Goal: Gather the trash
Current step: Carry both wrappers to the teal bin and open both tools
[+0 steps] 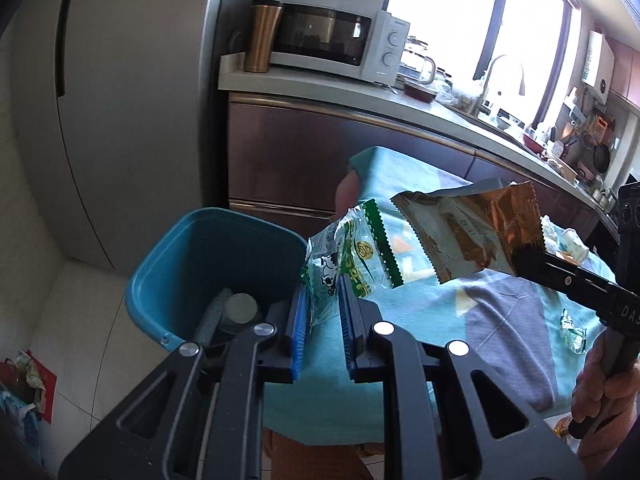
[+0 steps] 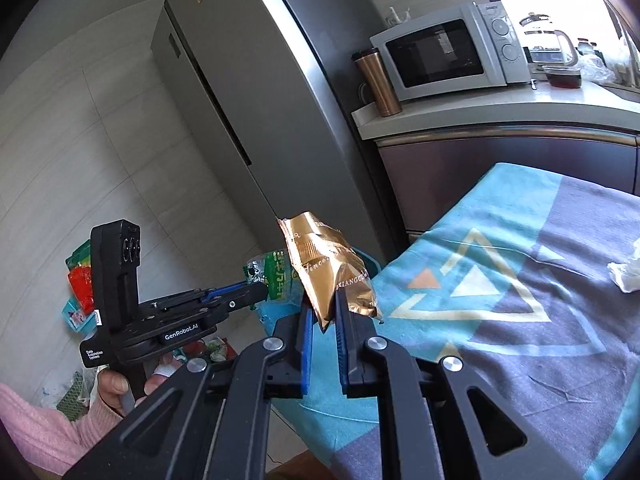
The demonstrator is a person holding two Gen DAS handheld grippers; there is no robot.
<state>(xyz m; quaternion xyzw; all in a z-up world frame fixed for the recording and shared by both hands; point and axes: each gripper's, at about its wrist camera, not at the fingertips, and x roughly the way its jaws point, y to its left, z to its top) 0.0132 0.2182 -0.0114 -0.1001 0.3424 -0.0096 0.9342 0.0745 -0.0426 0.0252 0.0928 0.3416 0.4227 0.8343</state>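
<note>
My left gripper is shut on a green and white cow-print wrapper, which it holds over the table's left end next to the blue bin. The bin holds a white lid and a grey stick-like piece. My right gripper is shut on a gold foil wrapper. In the left wrist view the gold foil wrapper hangs to the right of the green one, pinched by the right gripper. The right wrist view shows the left gripper to the left with the green wrapper.
A table under a teal and purple cloth carries a crumpled white tissue, a small green wrapper and a small white cup-like item. Behind stand a fridge, a counter with a microwave and tumbler. Bags lie on the floor.
</note>
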